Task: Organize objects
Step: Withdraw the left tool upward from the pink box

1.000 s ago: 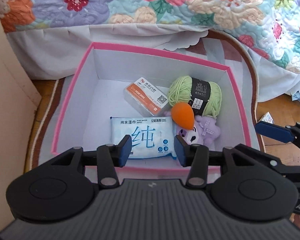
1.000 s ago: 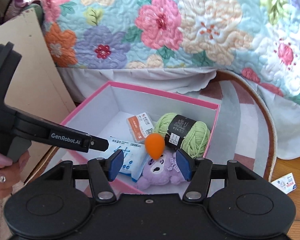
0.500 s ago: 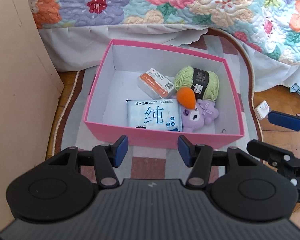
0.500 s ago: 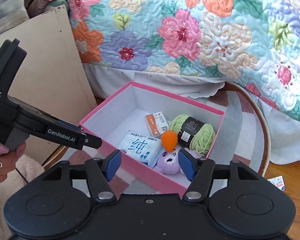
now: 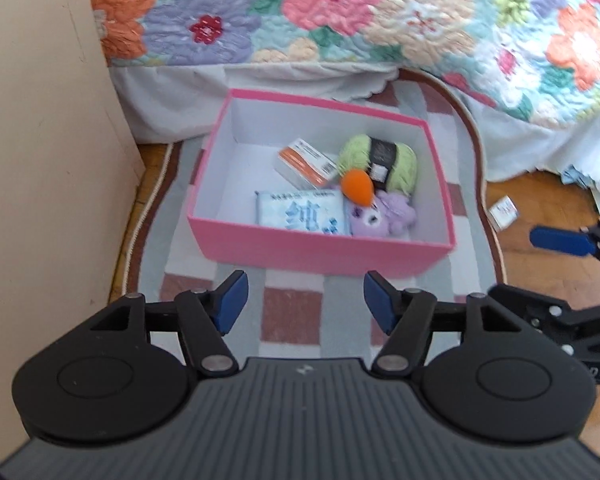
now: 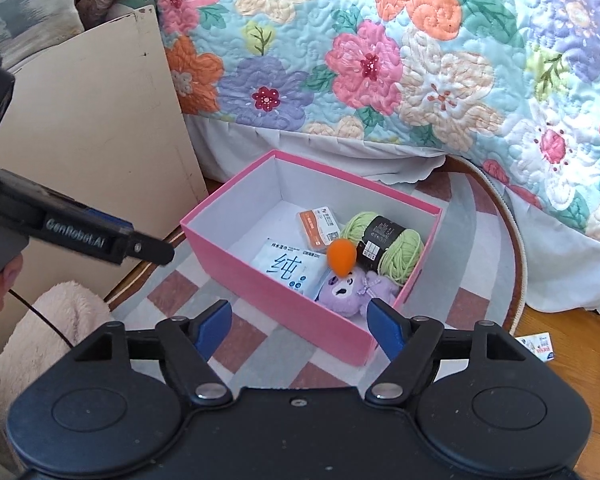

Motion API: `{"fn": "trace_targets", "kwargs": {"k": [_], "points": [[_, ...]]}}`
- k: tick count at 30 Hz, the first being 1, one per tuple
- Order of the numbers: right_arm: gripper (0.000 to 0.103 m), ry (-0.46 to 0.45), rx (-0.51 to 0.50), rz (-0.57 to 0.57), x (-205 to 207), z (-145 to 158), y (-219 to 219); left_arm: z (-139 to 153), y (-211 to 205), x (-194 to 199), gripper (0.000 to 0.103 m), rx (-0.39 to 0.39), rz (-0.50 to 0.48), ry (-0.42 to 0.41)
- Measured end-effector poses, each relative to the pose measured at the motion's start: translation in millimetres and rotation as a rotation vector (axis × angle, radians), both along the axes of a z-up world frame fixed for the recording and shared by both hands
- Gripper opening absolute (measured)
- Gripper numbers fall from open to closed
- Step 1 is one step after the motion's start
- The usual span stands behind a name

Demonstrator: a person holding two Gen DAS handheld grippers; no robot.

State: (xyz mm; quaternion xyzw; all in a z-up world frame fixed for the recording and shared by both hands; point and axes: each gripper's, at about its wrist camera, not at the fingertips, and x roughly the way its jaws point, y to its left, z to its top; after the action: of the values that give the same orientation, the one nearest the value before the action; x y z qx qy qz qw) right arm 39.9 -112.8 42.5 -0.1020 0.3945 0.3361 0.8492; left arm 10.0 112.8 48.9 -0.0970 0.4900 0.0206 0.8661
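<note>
Wipes pack [image 5: 302,214] print blurred, near edge hidden behind pink box [image 5: 320,250] wall ahead of left claw [image 5: 305,306]. Plush [image 6: 350,294] partly hidden likewise.

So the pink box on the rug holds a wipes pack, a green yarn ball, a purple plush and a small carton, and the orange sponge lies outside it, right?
Not quite. The orange sponge lies inside the pink box, resting on the purple plush beside the green yarn ball. The right wrist view shows it. The wipes pack and small carton are in the box as stated.

box [image 5: 260,246] open-topped, left half bare, cabinet [image 5: 40,160] beside
</note>
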Motion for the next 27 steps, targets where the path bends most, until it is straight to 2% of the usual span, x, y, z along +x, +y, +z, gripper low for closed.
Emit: {"fn": "trace_targets", "kwargs": {"k": [4, 9, 12, 15, 21, 23, 27], "points": [[0.09, -0.01, -0.028, 0.009, -8, 4, -3, 2, -15, -9, 0.066, -0.002, -0.042, 0.007], [0.091, -0.022, -0.06, 0.001, -14, 4, -13, 1, -34, -15, 0.07, 0.02, -0.085, 0.007], [0.091, -0.02, -0.073, 0.0, -17, 2, -21, -5, -41, -13, 0.071, 0.048, -0.072, 0.026], [0.091, -0.028, -0.082, -0.003, -21, 3, -28, -9, -46, -14, 0.071, 0.035, -0.088, 0.046], [0.095, -0.033, -0.043, 0.002, -31, 11, -47, -9, -62, -19, 0.083, 0.038, -0.12, 0.038], [0.095, -0.046, -0.046, -0.002, -34, 12, -52, -9, -68, -21, 0.085, 0.024, -0.129, 0.031], [0.096, -0.062, -0.065, -0.013, -40, 13, -63, -11, -75, -22, 0.089, -0.061, -0.136, 0.037]]}}
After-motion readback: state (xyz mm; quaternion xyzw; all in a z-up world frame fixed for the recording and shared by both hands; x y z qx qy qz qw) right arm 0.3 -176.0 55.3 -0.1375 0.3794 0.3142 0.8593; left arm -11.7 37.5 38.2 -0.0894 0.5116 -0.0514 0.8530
